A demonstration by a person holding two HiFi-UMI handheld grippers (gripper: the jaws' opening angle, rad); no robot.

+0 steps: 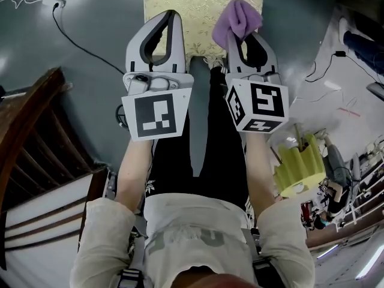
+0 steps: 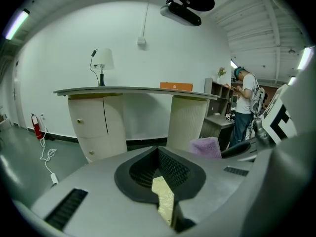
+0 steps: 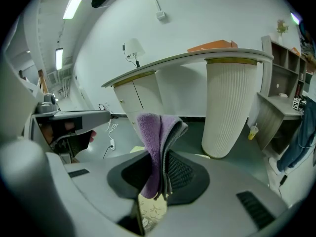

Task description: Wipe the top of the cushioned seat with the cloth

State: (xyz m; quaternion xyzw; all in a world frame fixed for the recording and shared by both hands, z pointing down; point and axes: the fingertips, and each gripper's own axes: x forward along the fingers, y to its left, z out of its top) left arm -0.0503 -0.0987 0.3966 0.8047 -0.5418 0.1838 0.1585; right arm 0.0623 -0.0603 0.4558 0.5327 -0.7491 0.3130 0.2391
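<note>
The cushioned seat (image 1: 198,8) is pale yellow with a woven pattern and lies at the top of the head view. My right gripper (image 1: 240,33) is shut on a folded purple cloth (image 1: 237,18), held over the seat's right part. In the right gripper view the cloth (image 3: 155,132) stands up between the jaws, with the cushion (image 3: 152,209) showing below. My left gripper (image 1: 172,15) hovers over the seat's left part, jaws together and holding nothing. The left gripper view shows a sliver of cushion (image 2: 165,201) under its jaws and the cloth (image 2: 206,146) to the right.
A dark wooden stair rail (image 1: 36,149) runs along the left. A power strip and cable (image 1: 54,3) lie on the grey floor. A yellow ribbed object (image 1: 300,164) stands at right. Ahead is a curved counter (image 2: 133,90) with a lamp (image 2: 102,60); a person (image 2: 245,102) stands at far right.
</note>
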